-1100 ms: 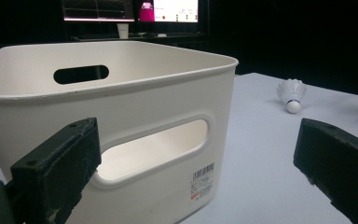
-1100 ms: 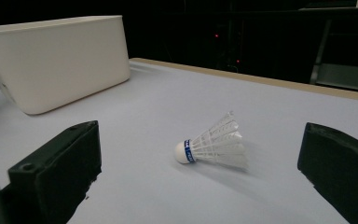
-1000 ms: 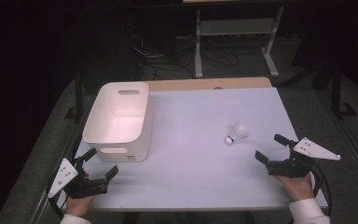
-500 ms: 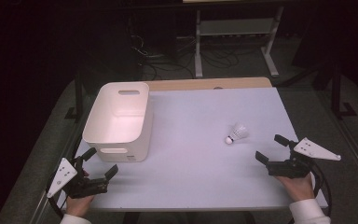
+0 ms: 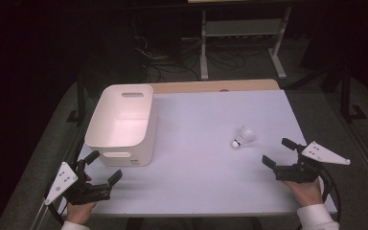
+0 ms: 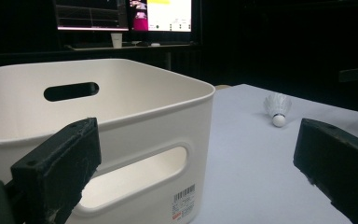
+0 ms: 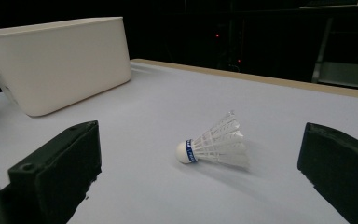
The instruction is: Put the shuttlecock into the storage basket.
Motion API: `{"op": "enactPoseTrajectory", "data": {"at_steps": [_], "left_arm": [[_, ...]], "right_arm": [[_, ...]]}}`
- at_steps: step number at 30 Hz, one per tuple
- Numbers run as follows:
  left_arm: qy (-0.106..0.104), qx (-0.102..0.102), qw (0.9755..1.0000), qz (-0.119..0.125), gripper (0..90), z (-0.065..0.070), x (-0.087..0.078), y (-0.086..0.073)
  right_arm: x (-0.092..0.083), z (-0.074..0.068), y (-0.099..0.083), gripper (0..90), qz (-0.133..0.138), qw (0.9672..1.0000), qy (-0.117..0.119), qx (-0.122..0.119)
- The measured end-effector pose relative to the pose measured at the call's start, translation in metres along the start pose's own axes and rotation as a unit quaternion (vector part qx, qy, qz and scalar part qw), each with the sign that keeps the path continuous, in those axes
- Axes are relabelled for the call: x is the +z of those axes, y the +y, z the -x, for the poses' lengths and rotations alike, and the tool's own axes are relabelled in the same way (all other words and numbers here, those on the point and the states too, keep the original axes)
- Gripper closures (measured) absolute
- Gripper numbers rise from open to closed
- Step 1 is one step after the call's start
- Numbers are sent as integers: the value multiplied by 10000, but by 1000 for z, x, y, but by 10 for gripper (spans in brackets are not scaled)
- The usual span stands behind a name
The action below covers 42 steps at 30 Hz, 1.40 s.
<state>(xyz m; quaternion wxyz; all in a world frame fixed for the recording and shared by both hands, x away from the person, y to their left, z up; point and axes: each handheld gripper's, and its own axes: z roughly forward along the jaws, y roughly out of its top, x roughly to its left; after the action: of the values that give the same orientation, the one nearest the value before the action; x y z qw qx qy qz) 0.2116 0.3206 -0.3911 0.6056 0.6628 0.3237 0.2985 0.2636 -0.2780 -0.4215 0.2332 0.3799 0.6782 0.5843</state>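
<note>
Nothing moved; shuttlecock (image 5: 243, 136) lying sideways, cork toward table's (image 5: 211, 120) near-left.

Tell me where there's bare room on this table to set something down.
The widest bare patch is the middle of the table, between the white bin and the shuttlecock. The far right corner beyond the shuttlecock is bare too, as is the front strip between the left gripper and right gripper. The left side is crowded by the bin.
</note>
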Motion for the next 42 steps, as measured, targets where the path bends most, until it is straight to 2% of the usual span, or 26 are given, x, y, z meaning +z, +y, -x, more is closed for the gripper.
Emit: {"op": "enactPoseTrajectory", "data": {"at_steps": [5, 12, 13, 15, 16, 17, 23, 29, 33, 42], "left_arm": [[36, 4, 10000, -6, 2, -2, -2, 7], [17, 114, 9999, 21, 2, -5, 0, 16], [19, 68, 10000, 46, 2, -5, 1, 17], [5, 113, 9999, 17, 2, -6, 2, 19], [8, 55, 10000, 48, 2, -6, 3, 20], [-13, 101, 9999, 16, 2, -7, 3, 21], [-84, 46, 9999, 43, 2, -8, 6, 27], [-163, 57, 9998, -34, 2, -10, 11, 35], [-211, 178, 9995, -122, 2, -11, 13, 41], [-310, 178, 9993, -139, 3, -13, 22, 57]], "right_arm": [[1, 0, 0, 0, -10, 10000, -1, -13], [0, -1, 1, 0, 23, 10000, -18, -37], [0, -1, 1, 0, 20, 10000, -20, -34], [0, -1, 1, 0, 18, 10000, -17, -37], [0, -1, 1, 0, 15, 10000, -17, -32], [0, -1, 1, 0, 15, 10000, -16, -33], [1, -1, 0, 0, 8, 10000, -23, -37], [1, -1, 0, 0, 8, 10000, -24, -25], [1, -2, 0, 0, 9, 10000, -17, -28], [1, -2, 1, 0, 13, 10000, -26, -22]]}}
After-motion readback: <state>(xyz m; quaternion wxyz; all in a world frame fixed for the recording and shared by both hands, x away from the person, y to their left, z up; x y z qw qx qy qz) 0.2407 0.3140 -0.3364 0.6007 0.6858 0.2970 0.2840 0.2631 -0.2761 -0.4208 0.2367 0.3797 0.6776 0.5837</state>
